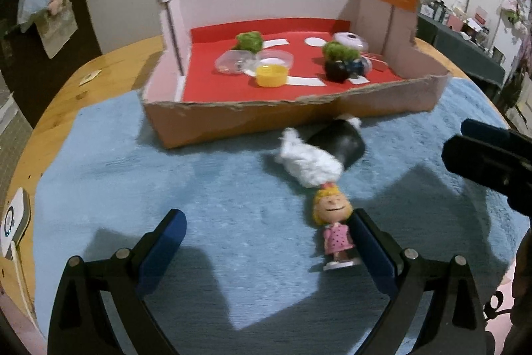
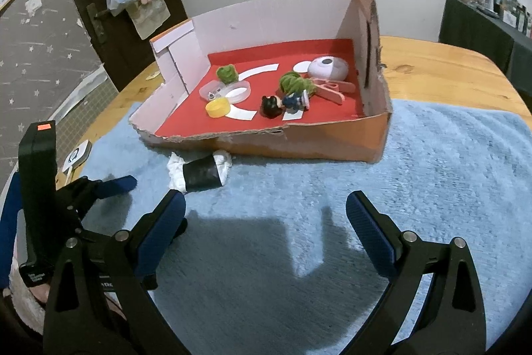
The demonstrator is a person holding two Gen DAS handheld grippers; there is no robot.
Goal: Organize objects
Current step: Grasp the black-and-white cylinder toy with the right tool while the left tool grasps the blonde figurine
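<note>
Figurine [image 1: 334, 227]: blonde, pink dotted dress, upright on blue mat [image 1: 199, 188], beside left gripper [image 1: 267, 237]; both jaws wide, empty.

Both grippers are alike: the left gripper [image 1: 267, 230] and right gripper [image 2: 265, 212] have black, ribbed, triangular-cutout arms, silver pivot screws and blue textured pads [image 2: 369, 230]. An orange label marks the left one's black housing.
</note>
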